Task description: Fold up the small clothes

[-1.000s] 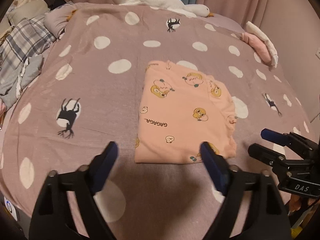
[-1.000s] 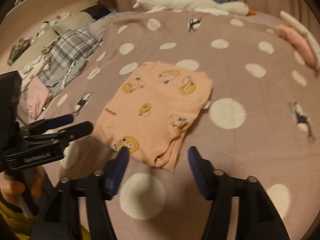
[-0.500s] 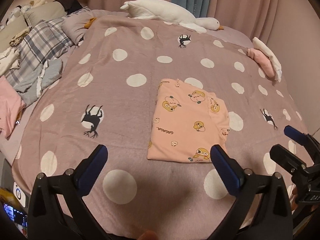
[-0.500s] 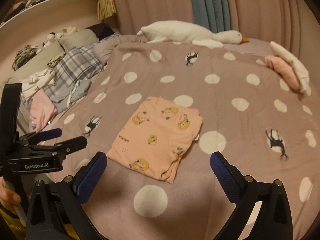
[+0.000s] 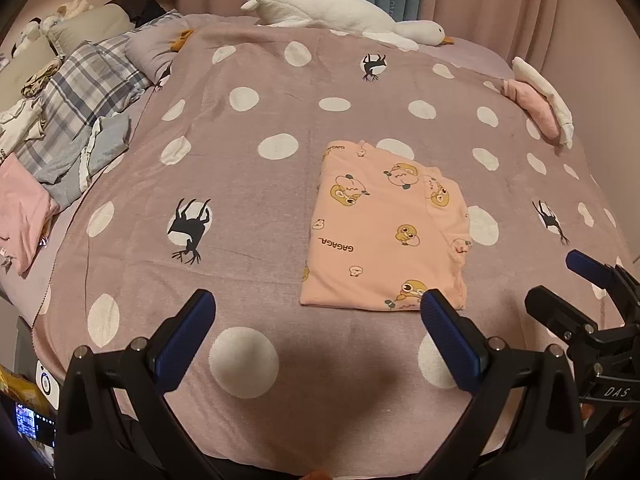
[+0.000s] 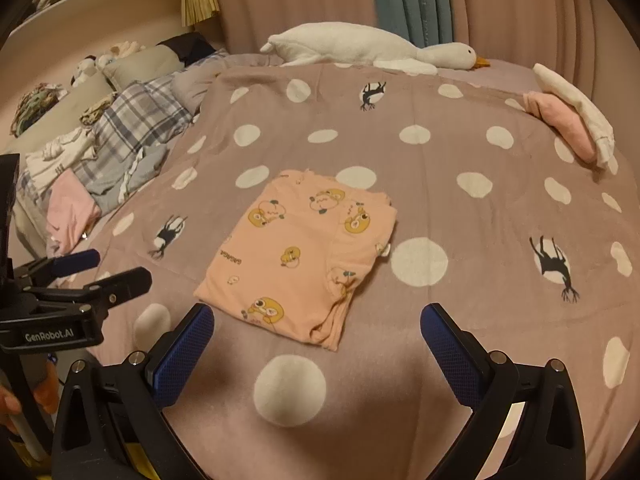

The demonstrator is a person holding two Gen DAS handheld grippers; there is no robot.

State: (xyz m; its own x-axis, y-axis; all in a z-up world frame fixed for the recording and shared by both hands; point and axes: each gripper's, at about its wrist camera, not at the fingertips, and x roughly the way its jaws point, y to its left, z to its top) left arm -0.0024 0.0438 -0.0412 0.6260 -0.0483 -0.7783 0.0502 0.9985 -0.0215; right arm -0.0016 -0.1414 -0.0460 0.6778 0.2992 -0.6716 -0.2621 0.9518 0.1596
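A small peach garment (image 5: 384, 232) with cartoon prints lies folded into a flat rectangle on the mauve polka-dot bedspread (image 5: 248, 184); it also shows in the right wrist view (image 6: 300, 256). My left gripper (image 5: 316, 332) is open and empty, held back over the bed's near edge, just short of the garment's near hem. My right gripper (image 6: 316, 348) is open and empty, also near the front edge, in front of the garment. The right gripper shows at the right of the left wrist view (image 5: 576, 292); the left one shows at the left of the right wrist view (image 6: 104, 272).
A pile of unfolded clothes (image 5: 68, 128), plaid, grey, white and pink, lies at the left edge of the bed. Folded pink and white items (image 5: 540, 104) sit at the far right. A white plush goose (image 5: 340, 12) lies at the back by the curtains.
Both grippers have pulled back and up from the folded garment and opened wider. The garment has stayed still on the bedspread.
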